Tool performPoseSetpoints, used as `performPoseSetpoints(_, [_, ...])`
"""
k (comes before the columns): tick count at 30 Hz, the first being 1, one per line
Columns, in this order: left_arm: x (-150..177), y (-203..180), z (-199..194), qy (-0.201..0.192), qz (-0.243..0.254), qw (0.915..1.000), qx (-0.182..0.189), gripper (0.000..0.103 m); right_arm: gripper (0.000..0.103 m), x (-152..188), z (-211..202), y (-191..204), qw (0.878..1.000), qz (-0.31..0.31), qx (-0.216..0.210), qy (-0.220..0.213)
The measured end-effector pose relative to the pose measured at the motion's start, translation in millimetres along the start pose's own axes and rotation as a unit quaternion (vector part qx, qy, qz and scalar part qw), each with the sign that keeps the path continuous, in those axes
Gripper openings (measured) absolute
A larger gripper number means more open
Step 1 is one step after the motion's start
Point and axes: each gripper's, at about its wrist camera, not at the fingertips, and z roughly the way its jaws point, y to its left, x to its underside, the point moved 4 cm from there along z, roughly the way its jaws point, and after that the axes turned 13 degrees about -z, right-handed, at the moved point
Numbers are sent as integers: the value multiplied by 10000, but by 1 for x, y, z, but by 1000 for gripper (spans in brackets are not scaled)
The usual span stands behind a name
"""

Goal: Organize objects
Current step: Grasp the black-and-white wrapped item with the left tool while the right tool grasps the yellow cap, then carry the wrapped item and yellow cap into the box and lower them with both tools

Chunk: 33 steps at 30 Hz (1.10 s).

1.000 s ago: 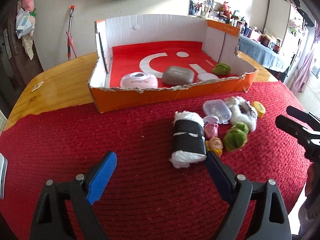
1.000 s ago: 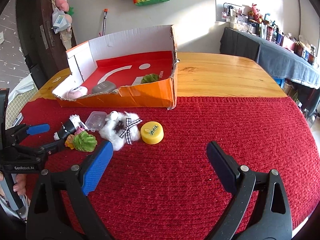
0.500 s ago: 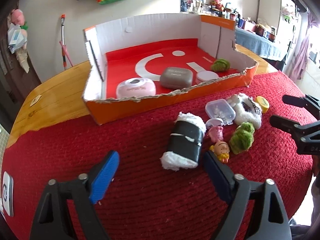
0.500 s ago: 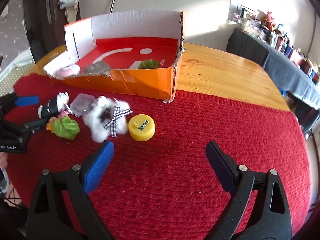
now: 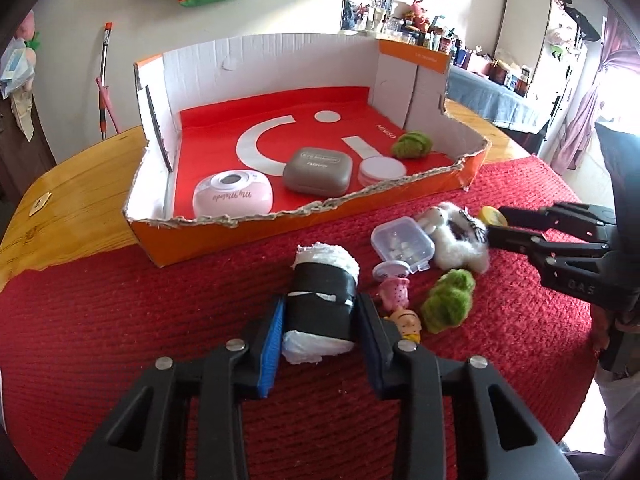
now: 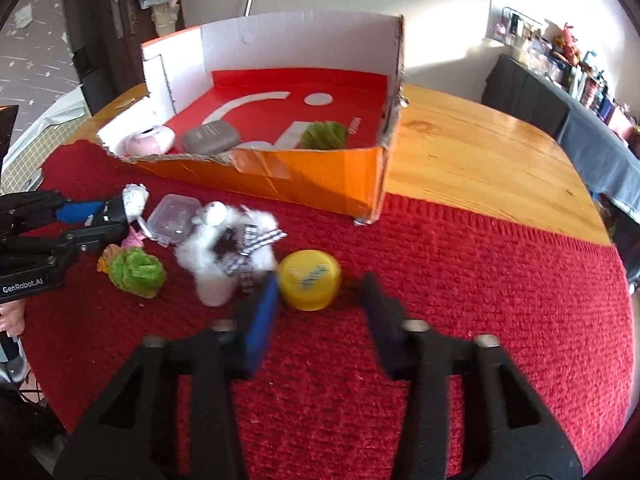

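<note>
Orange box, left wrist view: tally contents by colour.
Pink: 1, the pink case
Grey: 1, the grey case
White: 1, the white disc
Green: 1, the green fuzzy ball
Total in the orange box: 4

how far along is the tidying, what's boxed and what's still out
Partly done. The orange box holds four things, including a pink case. The left gripper is closing on the black roll; the right gripper reaches the yellow tin. Several toys remain.

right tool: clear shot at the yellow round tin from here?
Probably yes. The yellow tin lies just ahead of the right tool, nothing over it; only the white fluffy toy crowds its left side.
</note>
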Motion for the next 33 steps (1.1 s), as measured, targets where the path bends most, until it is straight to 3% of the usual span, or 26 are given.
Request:
performPoseSetpoints(12, [0,5,-34,-345,-188,9991,163,36,28,-8,-34,17,9983,-121,-32,-573])
performPoseSetpoints(25, [-2,5,-55,-540,-210,9981,191,36,28,-14,-45,30,9963,-100,-260,-814])
performPoseSetpoints(31, [-36,1,-71,-777,-172,9965,253,36,28,-44,-55,30,9933,-210,-455,-1042])
performPoseSetpoints(33, [-56,1,-65,-770,-131,9969,73,36,28,-62,-53,29,9925,-304,-522,-1065])
